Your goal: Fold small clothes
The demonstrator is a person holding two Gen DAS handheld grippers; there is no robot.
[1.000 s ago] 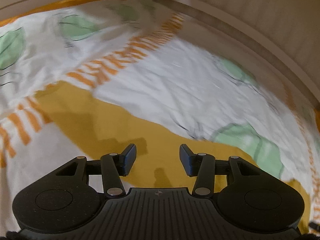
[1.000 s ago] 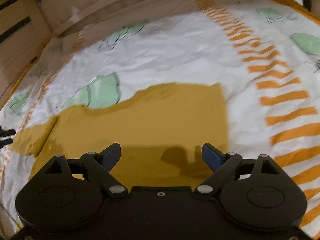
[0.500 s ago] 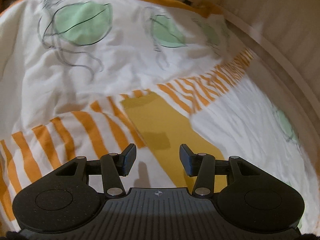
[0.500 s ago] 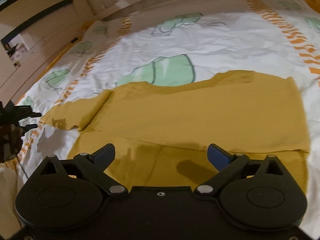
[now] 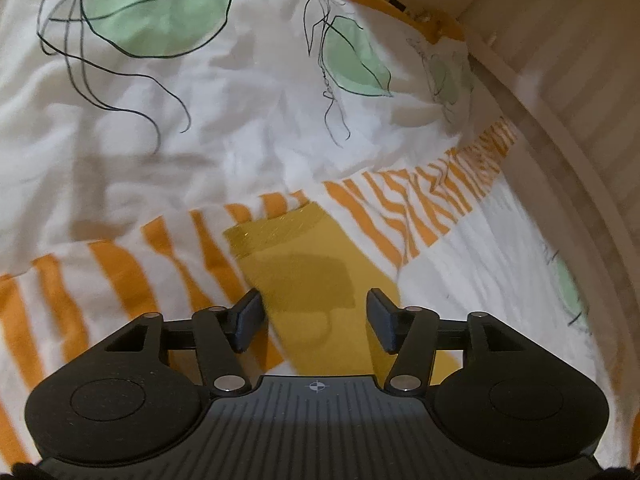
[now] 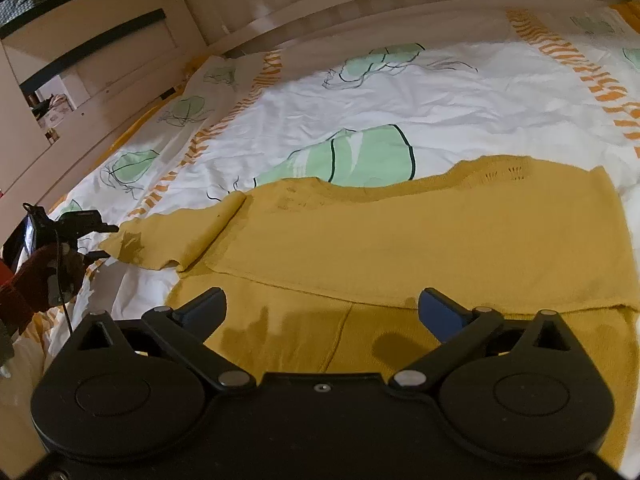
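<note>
A mustard-yellow knit sweater [image 6: 420, 240] lies flat on the bed, partly folded, one sleeve [image 6: 172, 240] stretched out to the left. My right gripper [image 6: 322, 312] is open and empty, low over the sweater's near edge. In the left wrist view the sleeve [image 5: 304, 272] runs from the cuff down between the fingers. My left gripper [image 5: 314, 316] is open and empty just above the sleeve. The left gripper also shows in the right wrist view [image 6: 80, 236], at the far left by the sleeve's cuff.
The bed cover [image 5: 200, 140] is white with green leaf prints and orange stripes [image 5: 420, 200]. A pale wooden bed rail [image 6: 360, 4] runs along the far side. A wooden frame with dark slots [image 6: 100, 40] stands at the back left.
My left gripper has swung along the sweater to the sleeve's cuff end. My right gripper has pulled back and turned left, so the whole sweater and sleeve now show. Both stayed open.
</note>
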